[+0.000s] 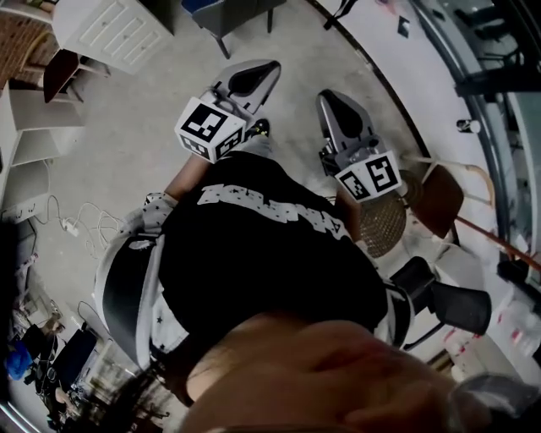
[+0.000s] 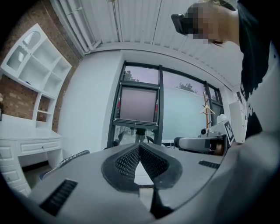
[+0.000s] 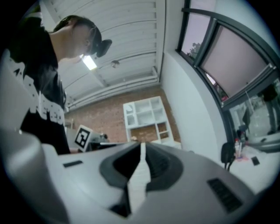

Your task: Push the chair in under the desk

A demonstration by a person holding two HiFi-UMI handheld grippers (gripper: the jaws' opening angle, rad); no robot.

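1. Head view: the left claw [image 1: 260,74] and the right claw [image 1: 334,106] are held out side by side over the grey floor [image 1: 127,169]. Both point toward the top of the picture, and each marker cube sits close to the person's black shirt [image 1: 254,245].
2. Head view: a grey chair [image 1: 224,19] stands at the top edge, ahead of the left claw and well apart from it. Neither claw touches it.
3. Head view: a brown chair [image 1: 439,199] with a pale frame stands near the right claw on its right side, not touching it. A black office chair [image 1: 452,306] is lower right and a white cabinet [image 1: 114,34] is top left. Which chair the task means I cannot tell.
4. Left gripper view: the left claw [image 2: 140,148] has its 2 jaws pressed together with nothing between them. The curved mesh edge of a chair back [image 2: 70,157] shows low on the left, beside the claw's body and apart from the tips. A dark-framed window [image 2: 138,103] lies straight ahead and a white shelf unit [image 2: 35,57] hangs on the left.
5. Right gripper view: the right claw [image 3: 142,148] also has its 2 jaws together and empty. Past the tips is a brick wall [image 3: 109,116] carrying white shelves [image 3: 146,116]. No chair can be made out here.
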